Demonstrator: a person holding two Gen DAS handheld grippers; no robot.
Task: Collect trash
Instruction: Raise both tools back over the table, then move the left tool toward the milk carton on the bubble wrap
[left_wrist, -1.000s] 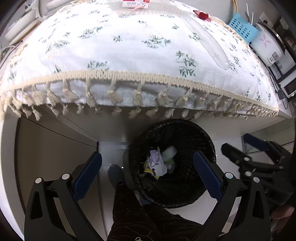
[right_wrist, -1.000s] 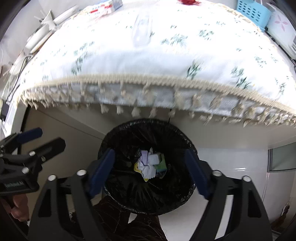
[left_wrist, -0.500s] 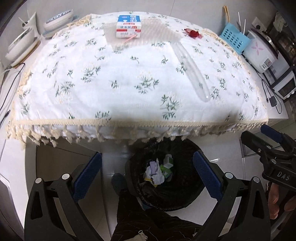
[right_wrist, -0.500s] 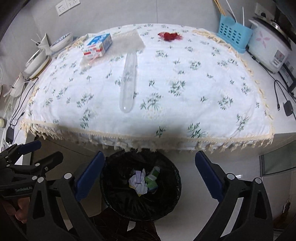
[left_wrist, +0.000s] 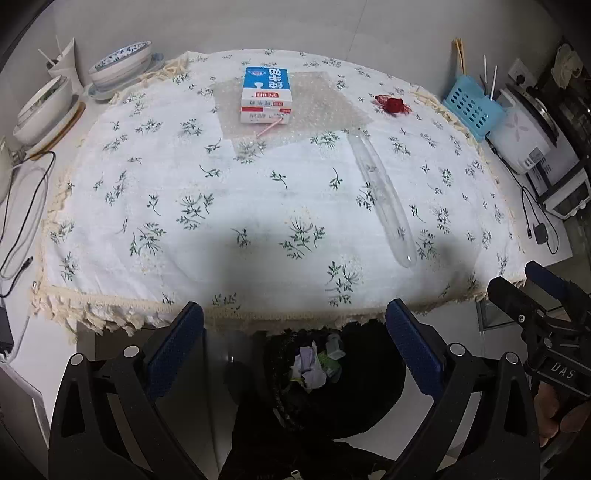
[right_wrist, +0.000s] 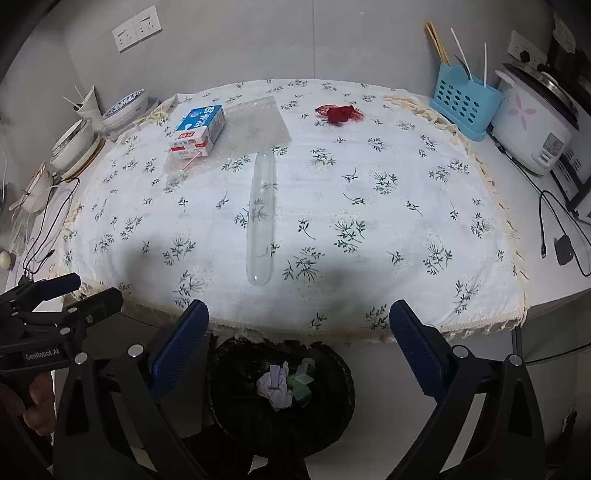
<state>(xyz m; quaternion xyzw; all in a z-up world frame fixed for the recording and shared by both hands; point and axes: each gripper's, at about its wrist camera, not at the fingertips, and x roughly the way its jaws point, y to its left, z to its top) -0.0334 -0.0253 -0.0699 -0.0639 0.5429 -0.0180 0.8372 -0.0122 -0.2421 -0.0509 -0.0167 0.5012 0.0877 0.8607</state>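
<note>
1. Trash already collected, crumpled paper and small packaging (right_wrist: 282, 384), lies in the black-lined bin (right_wrist: 229, 373) on the floor, below the near tabletop edge and between our two pairs of tongs.
2. Our right tongs (right_wrist: 295, 332) stand wide apart with nothing between the blue pads; they have just been opening.
3. Our left tongs (left_wrist: 293, 334) are likewise spread, empty, framing the bin in the left wrist view.
4. Each pair shows in the other's view: the left tongs at 9 o'clock low in the right wrist view, the right tongs at 4 o'clock in the left wrist view, each held by a hand.
5. Beyond the pads, a floral tablecloth (right_wrist: 369, 221) with a fringed hem covers the tabletop.
6. On the cloth, a long clear plastic tube (right_wrist: 261, 218) lies pointing from near edge toward 12 o'clock.
7. Past its far end, a sheet of bubble wrap (right_wrist: 255, 129) lies flat; a blue-and-white carton (right_wrist: 199, 129) with a pink straw rests on it, toward 11 o'clock.
8. A red scrap (right_wrist: 340, 113) lies at about 1 o'clock, apart from the rest.
9. At 2 o'clock stand a blue perforated utensil holder (right_wrist: 461, 107) and a white rice cooker (right_wrist: 532, 122); bowls (right_wrist: 125, 109) sit at 10 o'clock.
</note>
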